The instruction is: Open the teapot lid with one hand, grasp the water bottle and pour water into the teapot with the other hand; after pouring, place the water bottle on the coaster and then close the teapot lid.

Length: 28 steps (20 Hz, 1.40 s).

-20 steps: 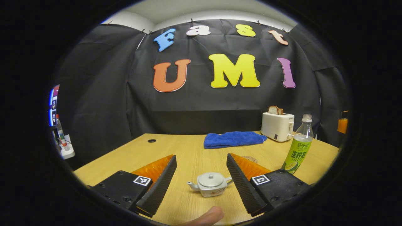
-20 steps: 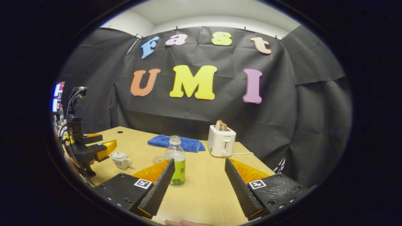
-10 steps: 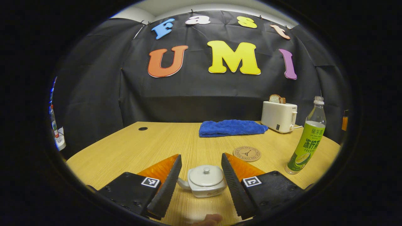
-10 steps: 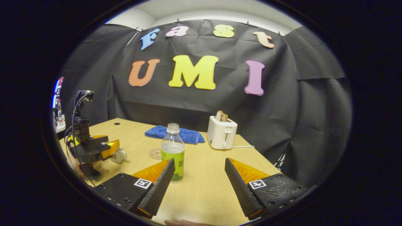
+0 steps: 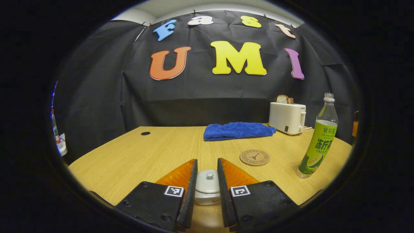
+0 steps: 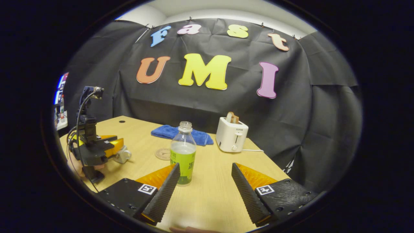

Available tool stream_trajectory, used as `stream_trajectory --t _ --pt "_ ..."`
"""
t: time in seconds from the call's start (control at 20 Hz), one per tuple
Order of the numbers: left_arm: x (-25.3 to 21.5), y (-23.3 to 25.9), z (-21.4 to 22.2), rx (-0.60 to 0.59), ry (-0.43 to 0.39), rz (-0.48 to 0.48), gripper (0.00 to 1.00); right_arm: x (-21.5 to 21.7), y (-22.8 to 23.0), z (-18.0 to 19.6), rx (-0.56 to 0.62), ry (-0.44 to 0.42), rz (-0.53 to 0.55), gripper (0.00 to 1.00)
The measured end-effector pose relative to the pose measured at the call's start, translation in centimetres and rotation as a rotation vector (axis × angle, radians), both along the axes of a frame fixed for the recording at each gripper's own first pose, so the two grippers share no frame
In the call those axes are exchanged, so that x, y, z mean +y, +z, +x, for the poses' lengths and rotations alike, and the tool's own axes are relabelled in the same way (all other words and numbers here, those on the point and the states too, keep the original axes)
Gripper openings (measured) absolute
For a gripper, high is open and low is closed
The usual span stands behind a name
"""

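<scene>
The teapot (image 5: 207, 189) sits at the counter's (image 5: 136, 155) near edge between the left tool's (image 5: 207, 168) fingers, narrowed about its lid (image 5: 207, 177); whether they press it I cannot tell; a grip low on the body would likely drag the pot. The right tool (image 6: 204, 173) hangs spread beside the water bottle (image 6: 183, 152), uncapped, so tipping would spill; the coaster (image 5: 254, 157) lies right, farther off.

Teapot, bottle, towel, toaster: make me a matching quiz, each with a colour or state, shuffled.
Things:
1. teapot
2. bottle
3. towel
4. toaster

States:
A. blue, lying by the wall
B. holds a bread slice
C. capless, upright, green label
D. lid on, between the left gripper's fingers

Pairs: 1-D, 2-C, 3-A, 4-B
</scene>
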<state>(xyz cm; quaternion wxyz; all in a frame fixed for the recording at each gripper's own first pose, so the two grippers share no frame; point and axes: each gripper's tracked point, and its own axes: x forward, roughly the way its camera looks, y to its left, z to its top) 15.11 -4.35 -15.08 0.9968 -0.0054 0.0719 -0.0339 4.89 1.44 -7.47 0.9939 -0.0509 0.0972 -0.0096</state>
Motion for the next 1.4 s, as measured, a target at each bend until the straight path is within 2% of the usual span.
stream_trajectory --t 0.05,0.15,0.2,0.25,0.4,0.6,0.75,0.8,0.9,0.95,1.0,1.1,1.4 --pt "-0.3 0.0 0.3 -0.005 -0.011 -0.005 0.27 0.1 0.0 0.0 0.001 0.0 0.0 0.98" --pt "-0.6 0.2 0.2 -0.012 -0.04 0.001 0.16 0.0 -0.2 0.2 0.004 -0.001 -0.001 0.96" --pt "-0.5 0.2 0.2 -0.008 -0.036 0.004 0.12 0.1 -0.4 0.3 0.006 0.0 0.0 0.98" --pt "-0.3 0.4 0.1 -0.003 -0.03 -0.002 0.06 0.2 -0.5 0.4 0.011 0.0 0.001 0.96" --pt "-0.2 1.6 -0.3 -0.009 -0.024 -0.027 0.04 0.7 -1.1 0.8 0.015 0.018 0.006 0.96" --pt "0.2 5.2 -1.5 -0.068 -0.019 -0.016 0.04 1.6 -1.5 1.5 0.0 0.046 0.008 0.95" --pt "1.2 6.1 -2.8 -0.042 0.013 -0.01 0.04 3.4 -2.6 2.0 0.02 0.106 0.067 0.96" --pt "1.1 6.0 -3.4 -0.019 -0.004 -0.027 0.03 4.0 -3.0 2.2 0.032 0.124 0.096 0.96" --pt "0.3 7.0 -4.6 -0.028 -0.052 -0.063 0.04 4.2 -3.1 2.8 0.02 0.122 0.124 0.96" --pt "1.1 7.3 -5.2 -0.018 -0.03 -0.05 0.04 4.3 -3.1 3.2 0.003 0.118 0.13 0.98" --pt "1.7 7.3 -5.7 -0.013 -0.014 -0.042 0.03 4.5 -3.2 3.6 -0.015 0.11 0.132 0.96" --pt "1.6 7.3 -6.9 0.009 -0.025 -0.064 0.04 4.7 -3.8 4.6 -0.035 0.093 0.147 0.96" --pt "1.6 7.8 -11.4 0.019 -0.053 -0.034 0.03 6.3 -6.5 8.1 0.015 0.106 0.189 0.96"
